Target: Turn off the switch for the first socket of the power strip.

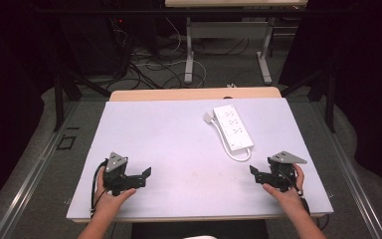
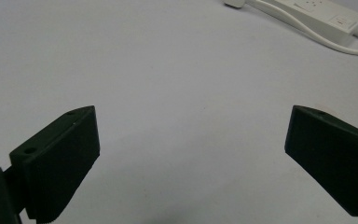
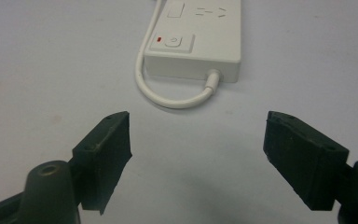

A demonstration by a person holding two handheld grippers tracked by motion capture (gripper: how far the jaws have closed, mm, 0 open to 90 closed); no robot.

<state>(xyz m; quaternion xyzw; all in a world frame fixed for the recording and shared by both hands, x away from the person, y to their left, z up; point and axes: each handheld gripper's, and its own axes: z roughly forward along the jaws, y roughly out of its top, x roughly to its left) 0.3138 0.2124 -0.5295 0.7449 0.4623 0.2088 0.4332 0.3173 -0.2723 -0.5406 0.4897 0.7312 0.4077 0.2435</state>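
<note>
Your left gripper (image 1: pixel 142 178) sits low at the near left of the table (image 1: pixel 169 144), jaws spread wide with nothing between them, just bare white surface. In the left gripper view the same gripper (image 2: pixel 191 135) looks across the empty top, with the power strip (image 2: pixel 324 16) far off at the upper right corner, well apart from the jaws. Your right gripper (image 1: pixel 256 175) rests at the near right, hand wrapped around its body, jaws pointing in toward the middle of the table. Its jaws stand open too, a bit narrower than the left pair, and they hold nothing. The white power strip (image 1: pixel 234 127) lies flat on the far right part of the table, long axis running away from you and slightly angled, near end closest to your right gripper but not touching it. Its cord (image 1: pixel 236 155) loops out of that near end in a tight U and runs back along the strip's left side up to the plug (image 1: pixel 209 118), which lies just beside the far end. In the right gripper view the strip (image 3: pixel 193 39) is dead ahead, centred between the jaws yet clearly beyond their tips. You can see the switch (image 3: pixel 173 42) with a red mark beside it at the near left corner, and the cord (image 3: pixel 168 98) curling out of the end face toward the gripper (image 3: pixel 198 140). A gap of bare table separates the cord loop from both jaws.
</note>
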